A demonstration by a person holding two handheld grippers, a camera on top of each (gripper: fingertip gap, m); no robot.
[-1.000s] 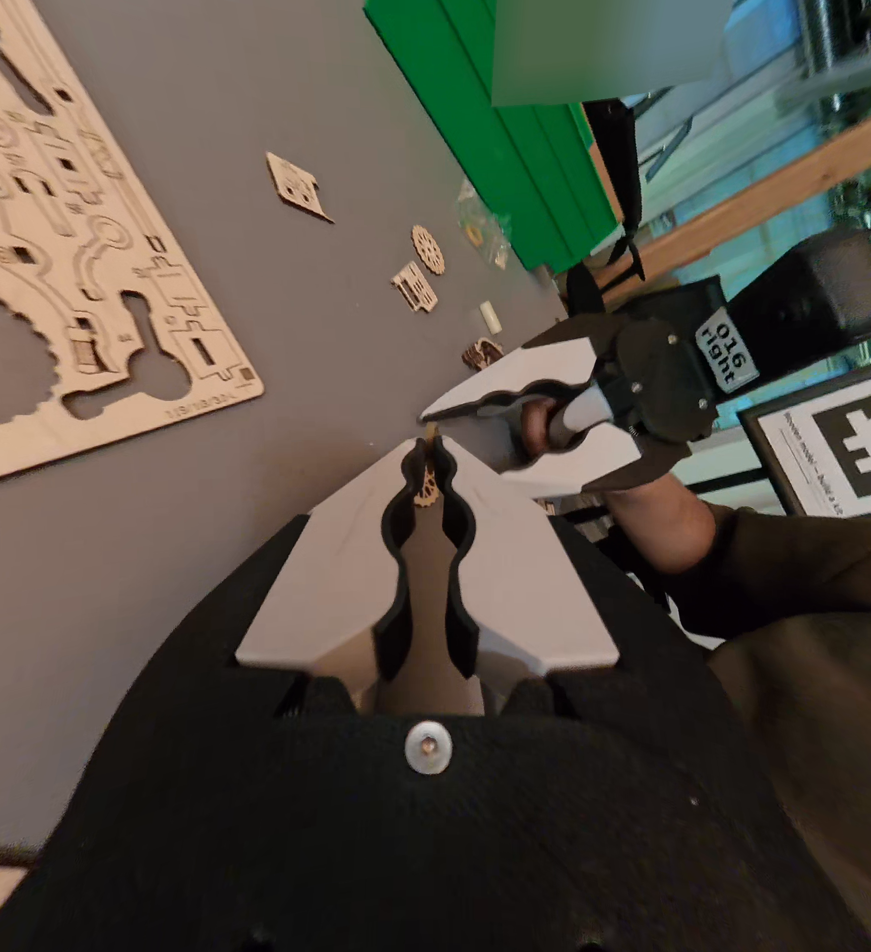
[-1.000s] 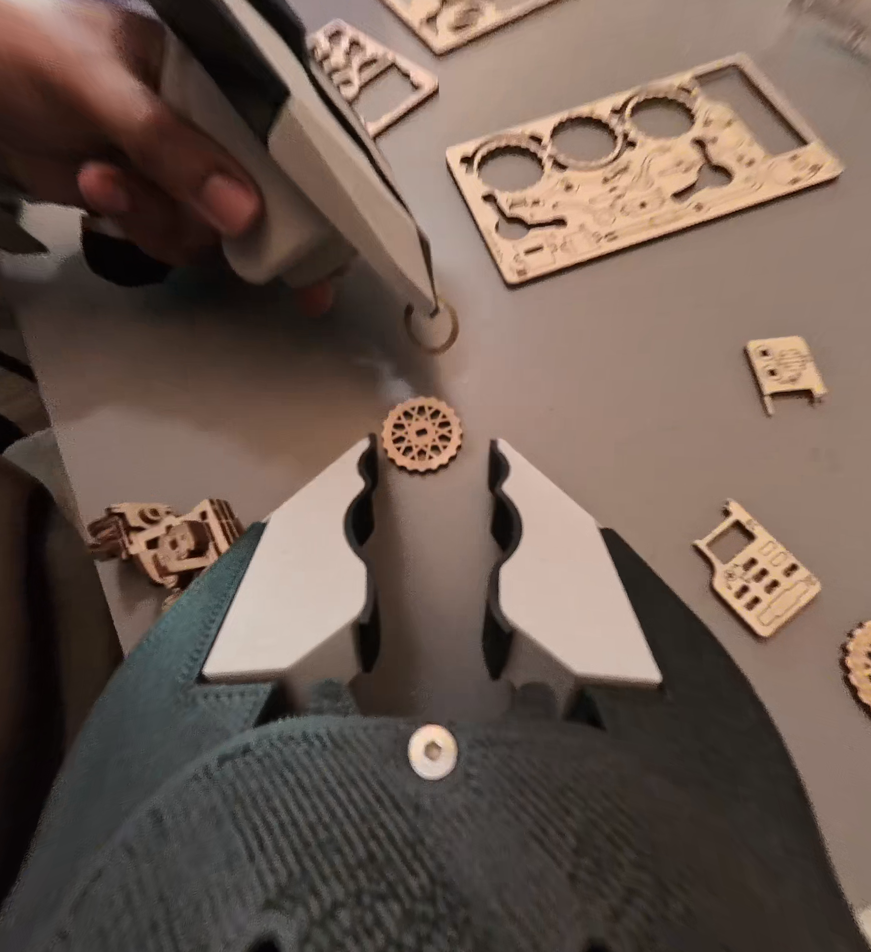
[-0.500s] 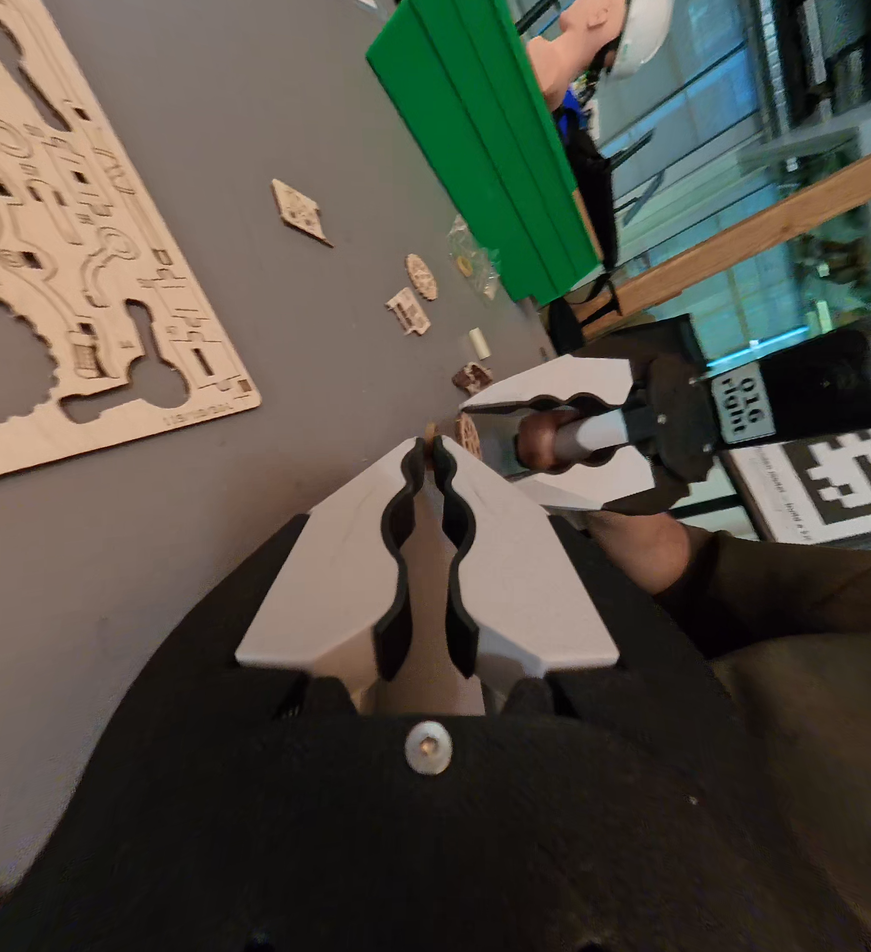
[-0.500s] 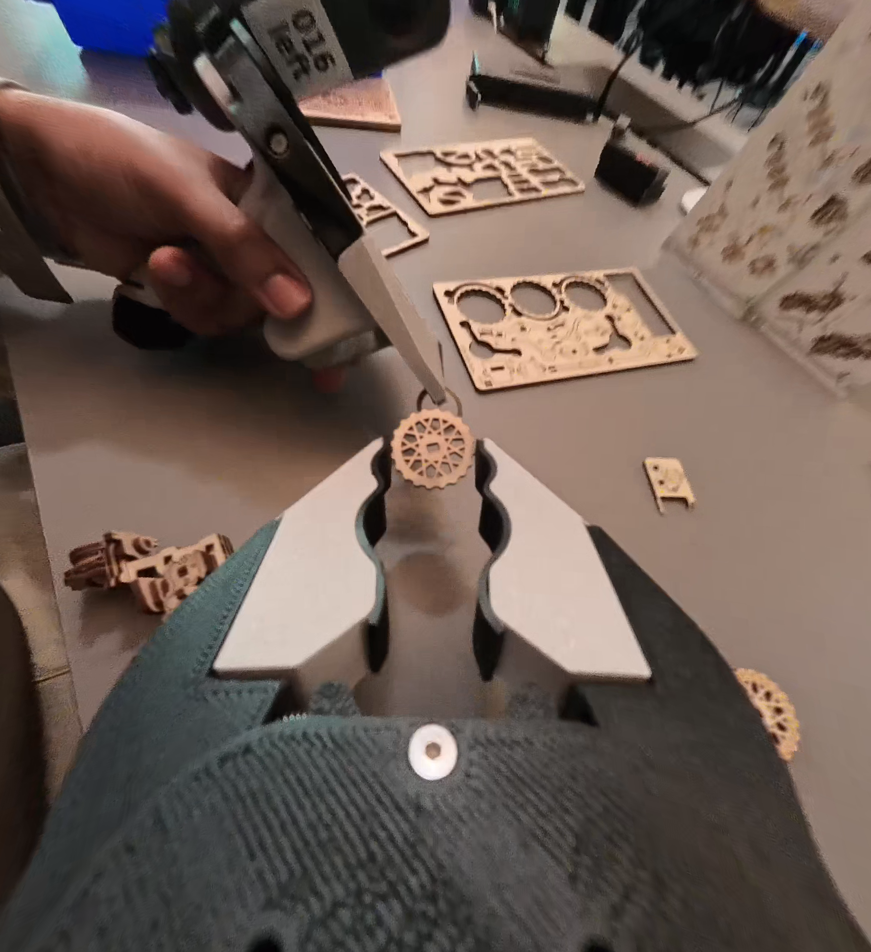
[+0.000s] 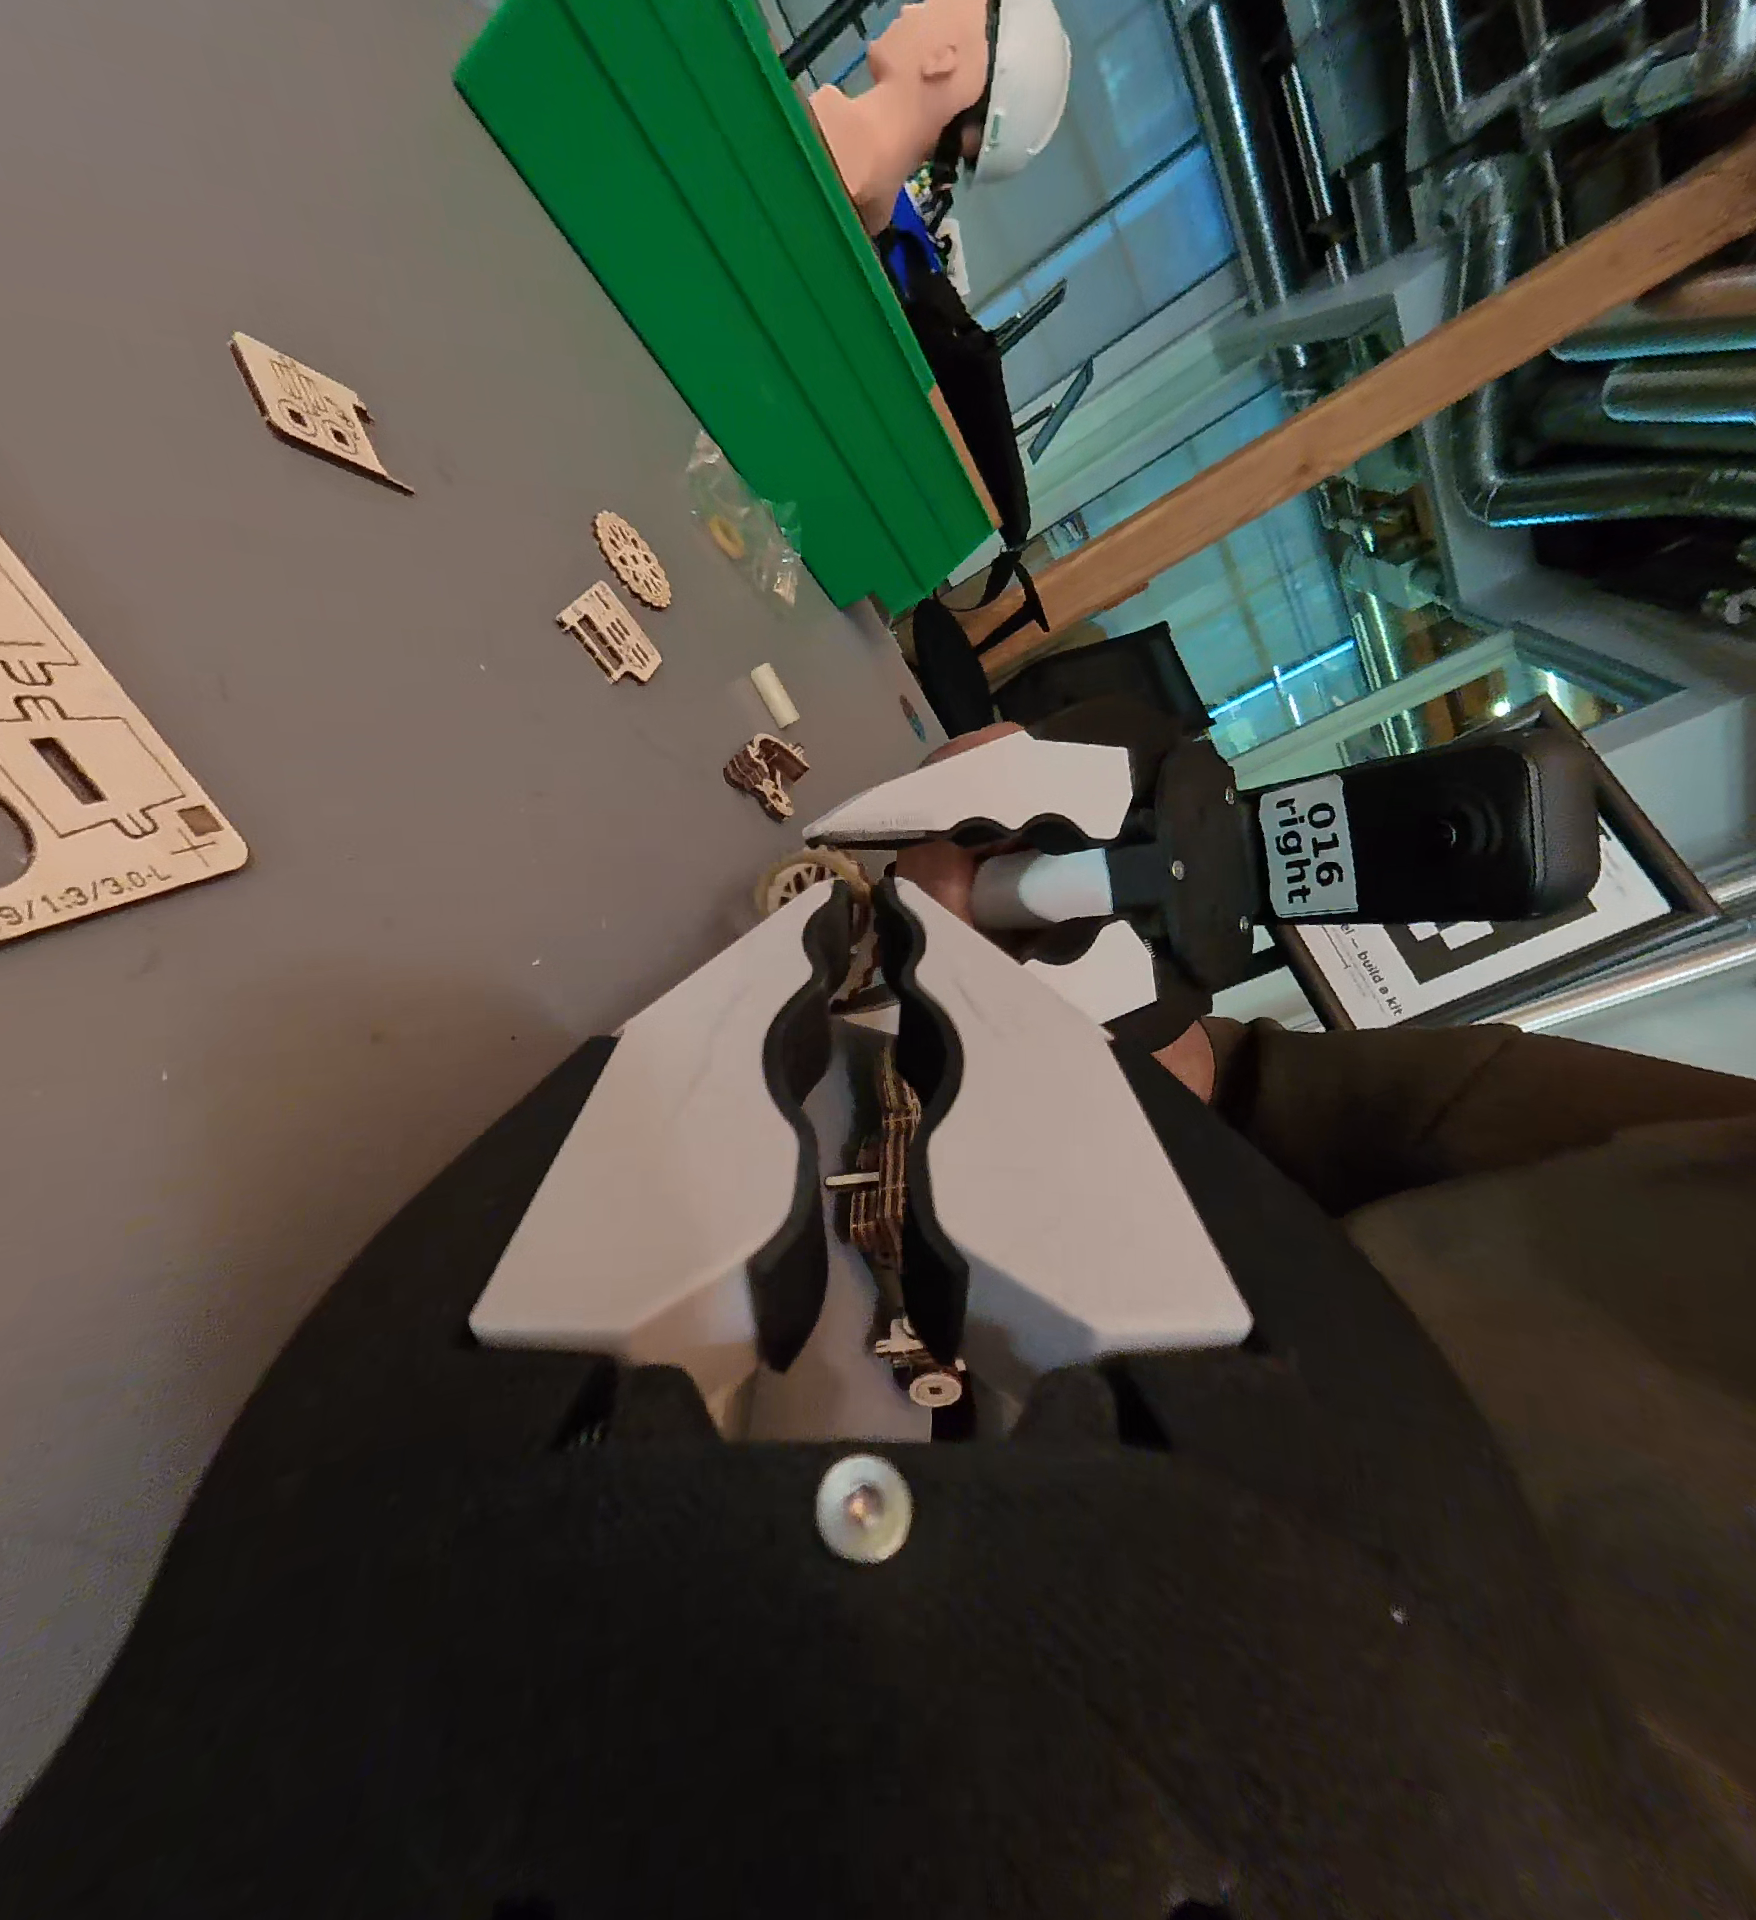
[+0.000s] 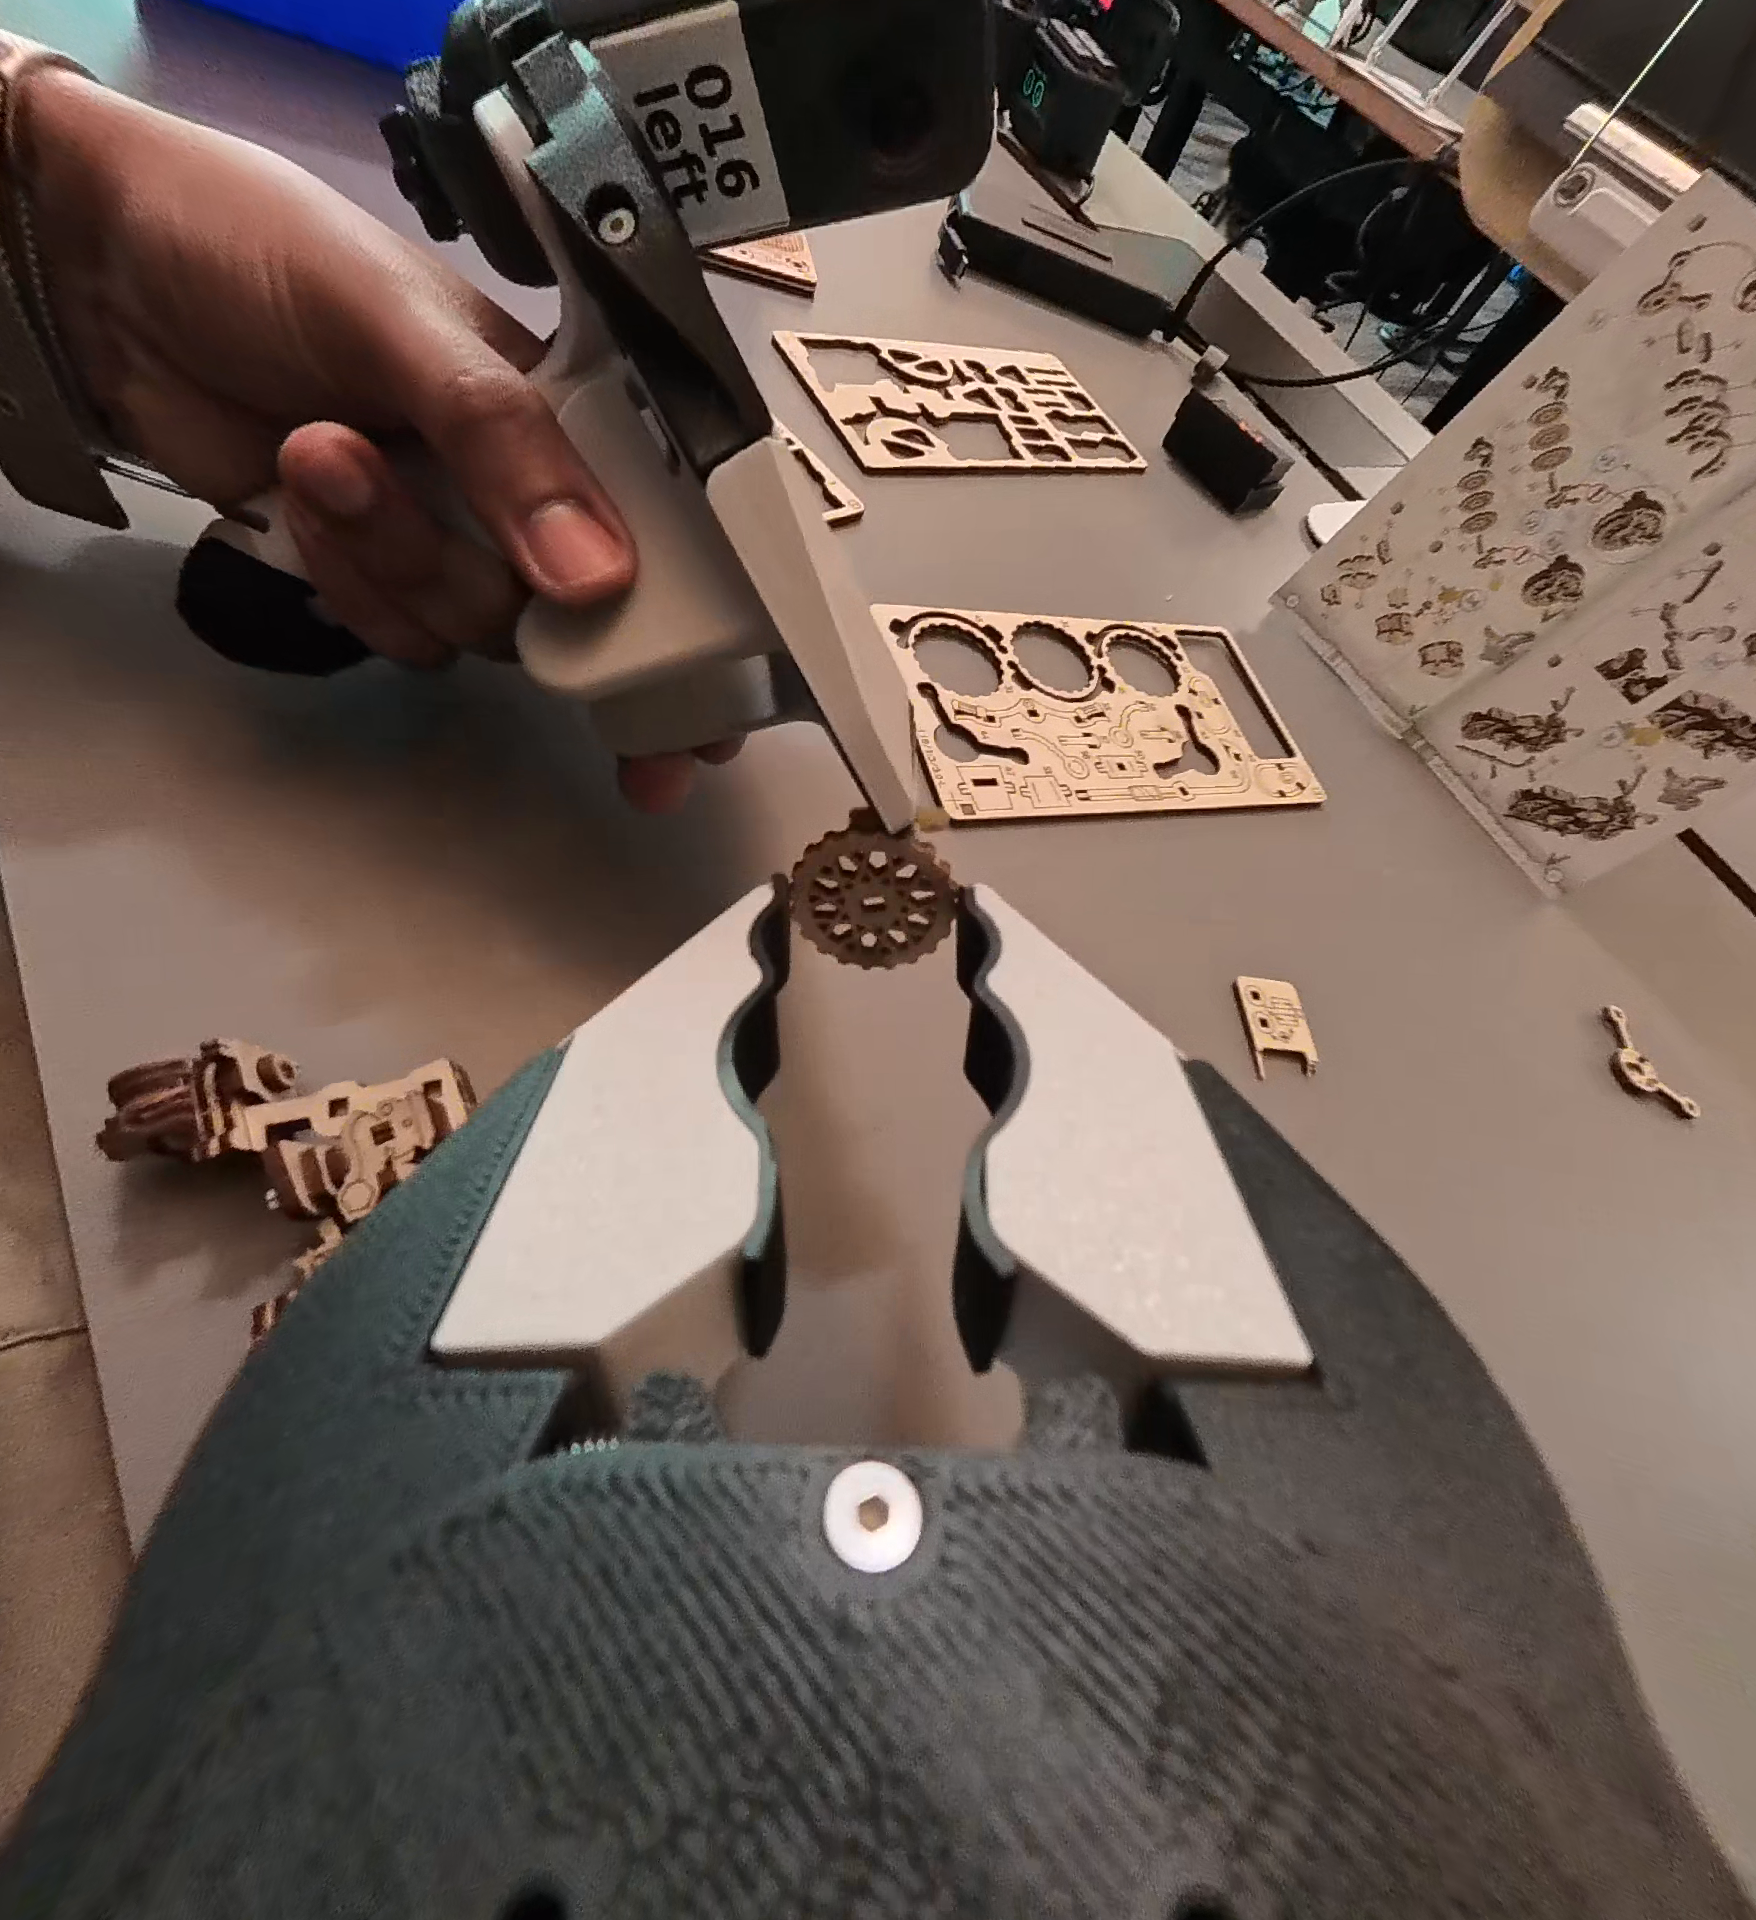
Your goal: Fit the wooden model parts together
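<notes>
Right tongs (image 6: 872, 902) grip a spoked wooden gear (image 6: 872, 906) by its rim between tips set about a gear's width apart, lifted above the grey desk (image 6: 230, 883). Left tongs (image 5: 858, 906), nearly closed, pinch a small tan wooden part (image 6: 931, 820) whose shape cannot be made out, their tip touching the gear's upper edge. Only the right wrist view shows the gear's face, the half-built wooden model (image 6: 282, 1122) near the desk's front edge and the punched-out part sheets (image 6: 1092, 717); the left wrist view alone shows a green board (image 5: 708, 260) at the desk's far side.
</notes>
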